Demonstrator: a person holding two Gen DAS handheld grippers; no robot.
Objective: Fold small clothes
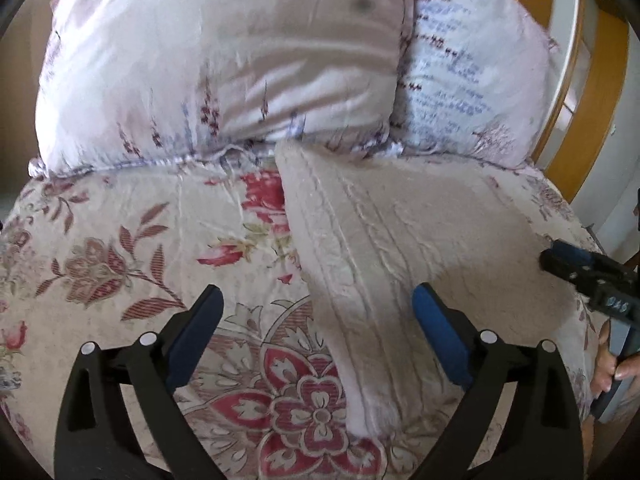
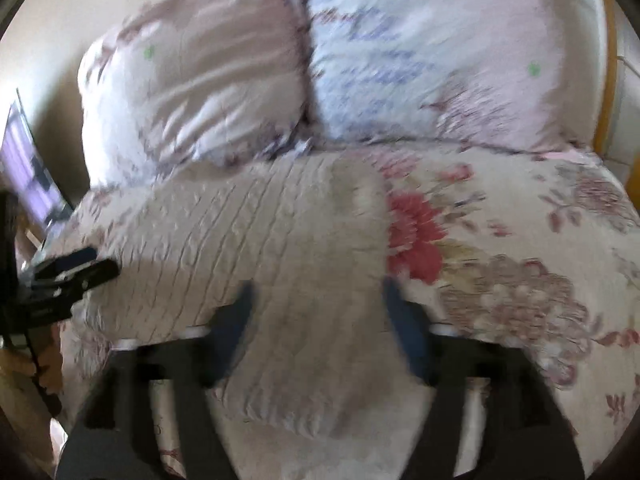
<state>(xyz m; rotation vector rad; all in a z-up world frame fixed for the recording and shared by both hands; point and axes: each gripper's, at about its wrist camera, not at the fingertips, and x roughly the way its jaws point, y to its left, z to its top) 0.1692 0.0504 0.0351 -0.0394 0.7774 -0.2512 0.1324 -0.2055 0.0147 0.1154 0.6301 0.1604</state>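
Observation:
A pale beige knitted garment [image 1: 384,248] lies flat on the flowered bedspread [image 1: 120,248], its long edge running from the pillows toward me. My left gripper [image 1: 318,304] is open and empty, its jaws spread over the garment's near left edge. The right gripper [image 1: 588,276] shows at the far right, over the garment's right side. In the blurred right wrist view the garment [image 2: 260,240] lies ahead and my right gripper [image 2: 318,300] is open above it, holding nothing. The left gripper [image 2: 76,270] shows at the left edge there.
Two printed pillows [image 1: 224,64] [image 1: 472,80] lean at the head of the bed. A wooden headboard [image 1: 584,92] curves at the right. A laptop screen [image 2: 28,168] stands left of the bed. The bedspread [image 2: 520,260] is bare right of the garment.

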